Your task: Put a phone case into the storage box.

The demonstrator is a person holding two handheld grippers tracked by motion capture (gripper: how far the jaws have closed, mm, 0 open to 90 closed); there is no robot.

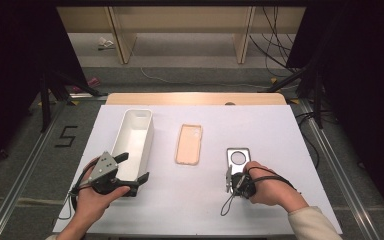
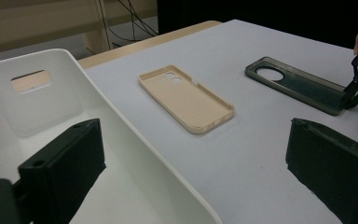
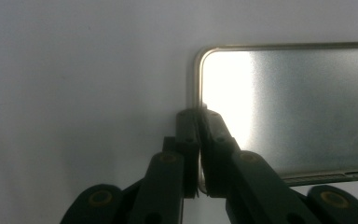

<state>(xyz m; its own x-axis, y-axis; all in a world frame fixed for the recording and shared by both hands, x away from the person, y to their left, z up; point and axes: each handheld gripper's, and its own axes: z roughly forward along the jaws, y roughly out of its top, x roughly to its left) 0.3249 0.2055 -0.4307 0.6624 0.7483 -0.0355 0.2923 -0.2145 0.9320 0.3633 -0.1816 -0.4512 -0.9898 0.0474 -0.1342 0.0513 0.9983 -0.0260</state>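
Nearest the person, the right gripper (image 3: 198, 114) has its 2 jaws clamped on the near rim of the dark phone case (image 1: 238, 161), which lies flat on the white table (image 1: 280, 140). The left gripper (image 1: 125, 169) holds its jaws wide astride the near wall of the white bin (image 1: 136, 135). Farther out, between bin and dark case, lies the beige phone case (image 1: 188, 144).

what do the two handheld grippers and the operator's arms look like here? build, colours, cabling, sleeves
Left gripper: black body and blocky black jaws, grey three-cornered plate with dark holes on top. Right gripper: black, slim linked jaws with yellow-ringed pivots, thin black cable looping toward the table's near edge. The person's right arm wears a cream sleeve.
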